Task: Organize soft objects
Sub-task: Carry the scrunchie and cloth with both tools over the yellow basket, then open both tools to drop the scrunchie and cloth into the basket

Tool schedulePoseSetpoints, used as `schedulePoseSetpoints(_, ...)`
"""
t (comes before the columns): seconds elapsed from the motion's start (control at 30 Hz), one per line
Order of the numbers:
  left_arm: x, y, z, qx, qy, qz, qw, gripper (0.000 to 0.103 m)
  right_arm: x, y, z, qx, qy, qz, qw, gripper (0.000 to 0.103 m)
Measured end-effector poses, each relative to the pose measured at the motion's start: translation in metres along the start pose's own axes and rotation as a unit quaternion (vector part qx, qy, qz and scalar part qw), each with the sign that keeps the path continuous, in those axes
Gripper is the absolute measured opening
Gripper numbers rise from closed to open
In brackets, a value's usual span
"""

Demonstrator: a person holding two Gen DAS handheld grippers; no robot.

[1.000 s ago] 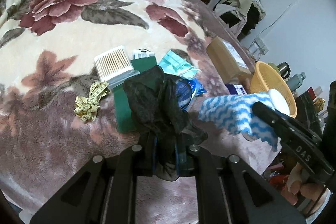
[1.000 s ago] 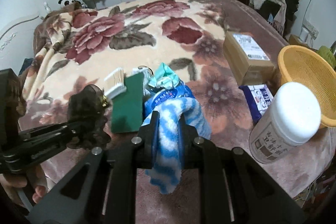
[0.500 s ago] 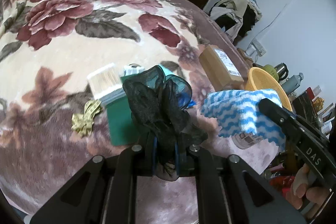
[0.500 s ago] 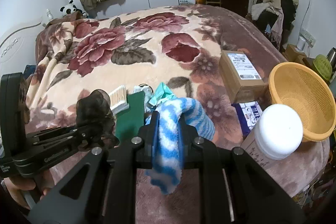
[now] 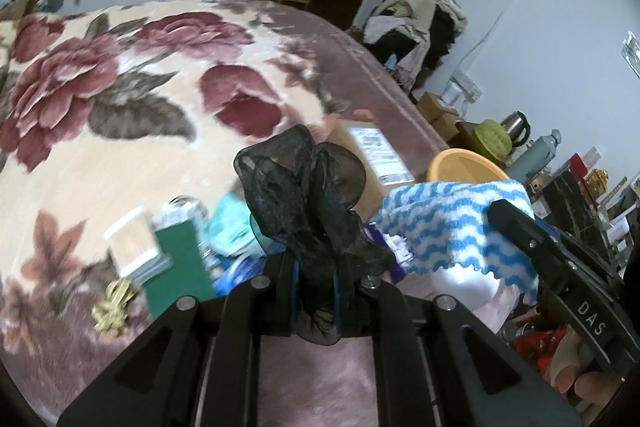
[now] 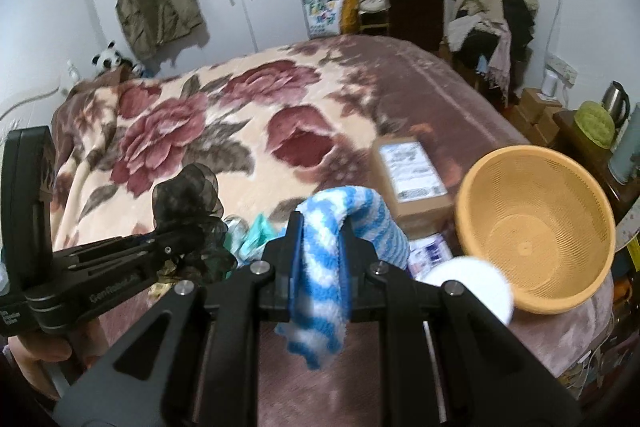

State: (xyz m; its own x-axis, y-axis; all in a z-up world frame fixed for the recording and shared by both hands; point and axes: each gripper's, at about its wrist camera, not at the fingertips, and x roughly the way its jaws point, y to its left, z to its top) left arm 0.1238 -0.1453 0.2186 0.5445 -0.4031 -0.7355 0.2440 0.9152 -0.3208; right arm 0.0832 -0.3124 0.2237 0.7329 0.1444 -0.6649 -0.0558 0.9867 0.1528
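Note:
My left gripper (image 5: pixel 314 291) is shut on a black mesh scrunchie (image 5: pixel 308 195) and holds it above the bed; it also shows in the right wrist view (image 6: pixel 188 203). My right gripper (image 6: pixel 320 267) is shut on a blue-and-white striped cloth (image 6: pixel 340 227), which also shows in the left wrist view (image 5: pixel 452 223). An orange plastic basket (image 6: pixel 536 227) sits at the bed's right edge, right of both grippers. A teal face mask (image 5: pixel 230 227) lies on the blanket below.
On the floral blanket (image 5: pixel 120 107) lie a cotton swab box (image 5: pixel 128 243), a green pad (image 5: pixel 180 267), a yellow tape measure (image 5: pixel 112 307) and a cardboard box (image 6: pixel 412 179). A white-lidded jar (image 6: pixel 476 291) stands by the basket. Cluttered furniture stands at the right.
Both grippers have risen and tilted up, each still holding its object; the bed items now sit lower and smaller, and the basket shows fully in the right wrist view.

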Motion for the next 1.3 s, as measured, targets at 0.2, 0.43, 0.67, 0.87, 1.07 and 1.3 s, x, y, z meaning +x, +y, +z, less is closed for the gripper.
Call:
schedulePoseSetpoints(0.2,0.034,-0.072,0.028,0.040,0.013,-0.027,0.9987,0.011,-0.009,-0.059,0.021,0.028,-0.017,-0.035,0.999,0.016)
schedulePoseSetpoints(0.43,0.091,-0.160,0.049,0.075,0.049,-0.080,0.9927,0.011,-0.012,-0.133,0.031,0.060,-0.019,-0.089,0.994,0.016)
schedulePoseSetpoints(0.67,0.159,-0.221,0.046,0.091,0.105,-0.106,0.9846,0.011,0.001,-0.192,0.027,0.102,-0.003,-0.121,0.987,0.016)
schedulePoseSetpoints(0.87,0.207,-0.249,0.035,0.094,0.148,-0.109,0.9783,0.014,0.017,-0.233,0.010,0.137,0.029,-0.130,0.982,0.017)
schedulePoseSetpoints(1.07,0.220,-0.258,0.029,0.101,0.158,-0.101,0.9771,0.071,0.024,-0.260,-0.002,0.158,0.056,-0.146,0.975,0.025)
schedulePoseSetpoints(1.3,0.203,-0.248,0.036,0.106,0.129,-0.099,0.9810,0.102,0.011,-0.270,-0.009,0.175,0.042,-0.145,0.973,0.088)
